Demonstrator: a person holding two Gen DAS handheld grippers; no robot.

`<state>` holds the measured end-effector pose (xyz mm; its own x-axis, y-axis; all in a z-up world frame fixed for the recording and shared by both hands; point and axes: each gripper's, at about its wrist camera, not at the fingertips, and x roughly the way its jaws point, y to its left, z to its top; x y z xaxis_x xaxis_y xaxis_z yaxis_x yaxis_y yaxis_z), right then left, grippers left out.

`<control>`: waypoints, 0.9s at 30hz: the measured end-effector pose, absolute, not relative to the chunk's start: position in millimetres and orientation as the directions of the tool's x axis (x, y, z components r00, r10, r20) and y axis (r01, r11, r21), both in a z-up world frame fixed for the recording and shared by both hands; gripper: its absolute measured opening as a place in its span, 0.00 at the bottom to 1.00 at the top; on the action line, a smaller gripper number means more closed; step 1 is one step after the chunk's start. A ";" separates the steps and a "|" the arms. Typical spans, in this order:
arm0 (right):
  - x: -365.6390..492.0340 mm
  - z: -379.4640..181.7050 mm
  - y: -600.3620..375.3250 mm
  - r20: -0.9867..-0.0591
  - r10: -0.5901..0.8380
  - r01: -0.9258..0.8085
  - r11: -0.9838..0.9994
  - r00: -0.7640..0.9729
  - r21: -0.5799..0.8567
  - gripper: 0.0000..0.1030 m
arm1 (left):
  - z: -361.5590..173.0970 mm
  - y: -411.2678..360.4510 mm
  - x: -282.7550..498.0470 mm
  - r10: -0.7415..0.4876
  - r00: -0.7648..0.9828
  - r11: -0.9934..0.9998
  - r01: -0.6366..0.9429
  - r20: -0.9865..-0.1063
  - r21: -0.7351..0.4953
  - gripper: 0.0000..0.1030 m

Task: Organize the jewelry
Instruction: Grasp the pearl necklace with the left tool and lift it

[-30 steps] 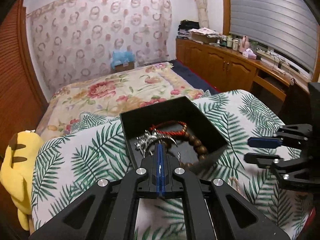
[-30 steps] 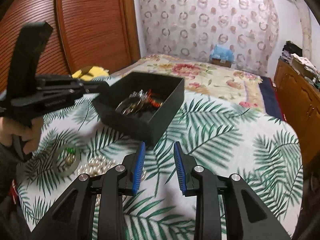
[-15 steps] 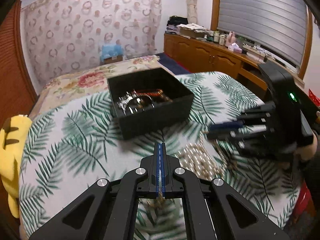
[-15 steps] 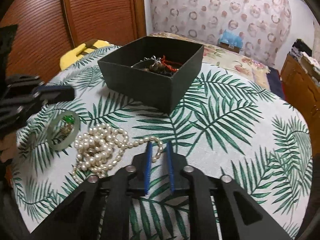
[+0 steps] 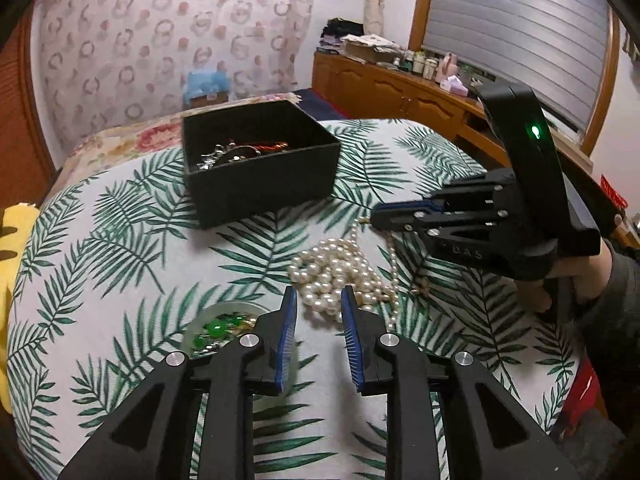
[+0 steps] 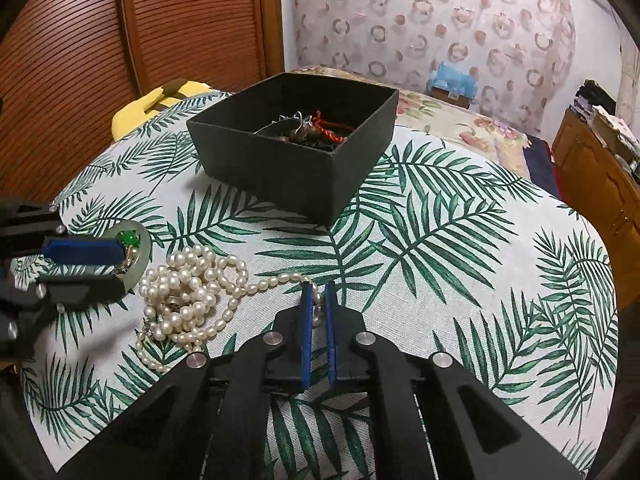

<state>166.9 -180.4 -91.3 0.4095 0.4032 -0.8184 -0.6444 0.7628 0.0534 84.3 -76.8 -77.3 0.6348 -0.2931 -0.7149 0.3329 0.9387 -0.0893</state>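
A white pearl necklace [image 5: 340,272] lies heaped on the palm-leaf cloth, also in the right wrist view [image 6: 188,292]. My right gripper [image 6: 319,286] is closed on the necklace's end strand, pearls showing between its pads; it also shows in the left wrist view [image 5: 376,214]. My left gripper [image 5: 318,300] is open and empty, just short of the pearl heap. A pale green bangle [image 5: 224,320] with green-stone pieces inside lies by its left finger. The black box [image 5: 260,168] holds a red cord, dark beads and silver pieces [image 6: 308,128].
A yellow plush toy [image 5: 16,240] sits at the left edge of the bed. A wooden sideboard [image 5: 400,88] with clutter runs along the right wall. A slatted wooden door [image 6: 140,40] stands to the left. The cloth drops away at its edges.
My left gripper pulled back from the box and opened near the pearls. My right gripper moved down to the necklace's end strand and closed on it.
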 end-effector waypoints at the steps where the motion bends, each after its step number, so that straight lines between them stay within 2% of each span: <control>1: 166.6 -91.0 -180.3 -0.818 0.401 -0.645 0.763 0.411 0.050 0.07 | -77.6 -79.6 84.2 -0.291 0.633 0.937 0.339 -0.717 -0.081 0.21; 10: 167.9 -91.2 -182.4 -0.817 0.404 -0.644 0.763 0.411 0.054 0.07 | -81.3 -99.7 88.2 -0.235 0.641 0.932 0.362 -0.731 0.017 0.21; 21: 167.7 -91.5 -182.3 -0.817 0.404 -0.644 0.763 0.412 0.053 0.07 | -89.0 -103.9 102.1 -0.207 0.618 0.932 0.361 -0.759 0.040 0.21; 22: 167.6 -91.6 -182.2 -0.817 0.404 -0.644 0.763 0.411 0.053 0.07 | -88.9 -102.9 102.0 -0.210 0.616 0.932 0.361 -0.759 0.036 0.19; 23: 167.6 -91.6 -182.2 -0.817 0.404 -0.644 0.763 0.411 0.053 0.07 | -89.0 -101.7 101.9 -0.206 0.618 0.933 0.357 -0.759 0.037 0.11; 24: 167.7 -91.5 -182.2 -0.817 0.404 -0.644 0.763 0.411 0.054 0.07 | -88.7 -100.4 102.2 -0.206 0.620 0.935 0.353 -0.757 0.035 0.07; 27: 167.4 -91.5 -181.9 -0.817 0.402 -0.644 0.763 0.413 0.050 0.07 | -85.4 -94.3 99.9 -0.211 0.630 0.940 0.340 -0.747 0.021 0.06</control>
